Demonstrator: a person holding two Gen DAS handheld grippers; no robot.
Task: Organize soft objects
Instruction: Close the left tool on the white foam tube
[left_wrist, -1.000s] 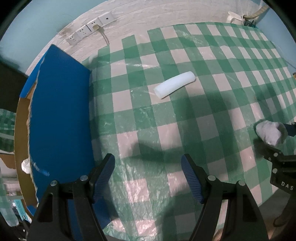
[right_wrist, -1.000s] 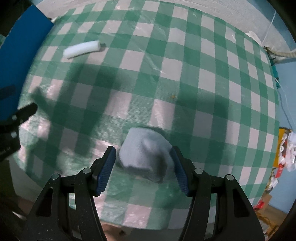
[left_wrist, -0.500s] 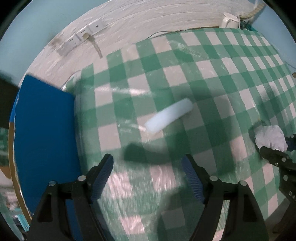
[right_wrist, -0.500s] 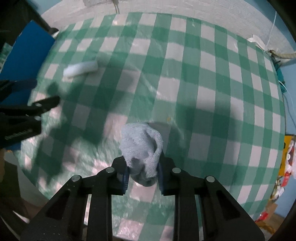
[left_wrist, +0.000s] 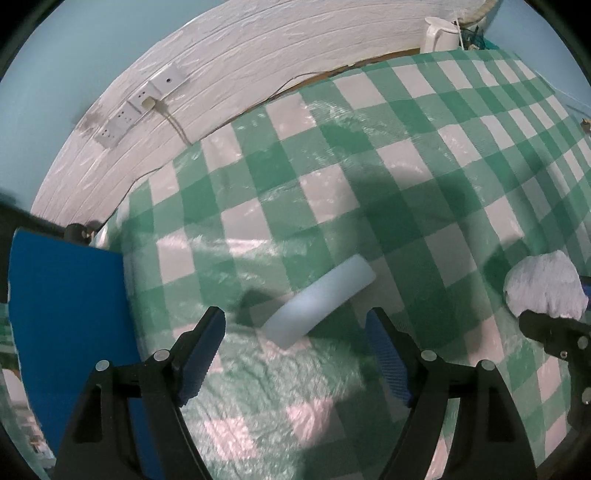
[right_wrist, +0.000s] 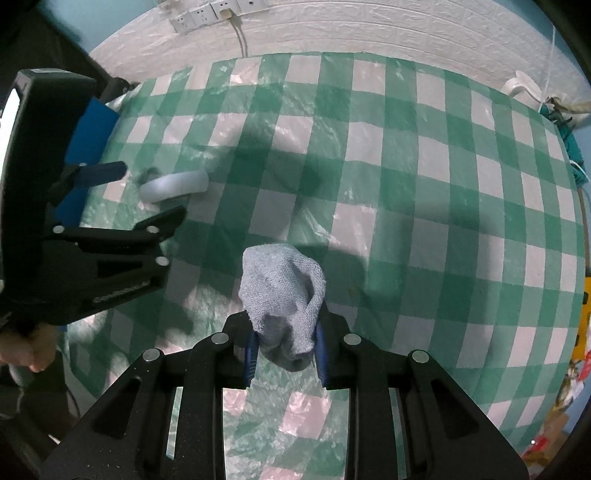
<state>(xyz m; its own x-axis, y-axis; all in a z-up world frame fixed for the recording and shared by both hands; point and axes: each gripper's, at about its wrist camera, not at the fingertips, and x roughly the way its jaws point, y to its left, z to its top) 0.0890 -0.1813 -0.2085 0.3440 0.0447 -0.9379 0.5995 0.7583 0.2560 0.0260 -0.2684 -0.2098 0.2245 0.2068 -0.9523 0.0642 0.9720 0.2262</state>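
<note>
Grey terry-cloth bundle (right_wrist: 282, 295): pinched in right hand-held gripper (right_wrist: 284, 354), lifted above green-checked table (right_wrist: 424, 184). White foam cylinder (left_wrist: 319, 301): lying on table, ahead of left hand-held gripper (left_wrist: 295, 354), jaws spread, not yet grasped. Sorting barely begun; both items unplaced.

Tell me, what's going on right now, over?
Right hand-held gripper shut on bunched grey knitted cloth. Left hand-held gripper open, white foam cylinder just ahead on green checked tablecloth. Nothing between them.
</note>
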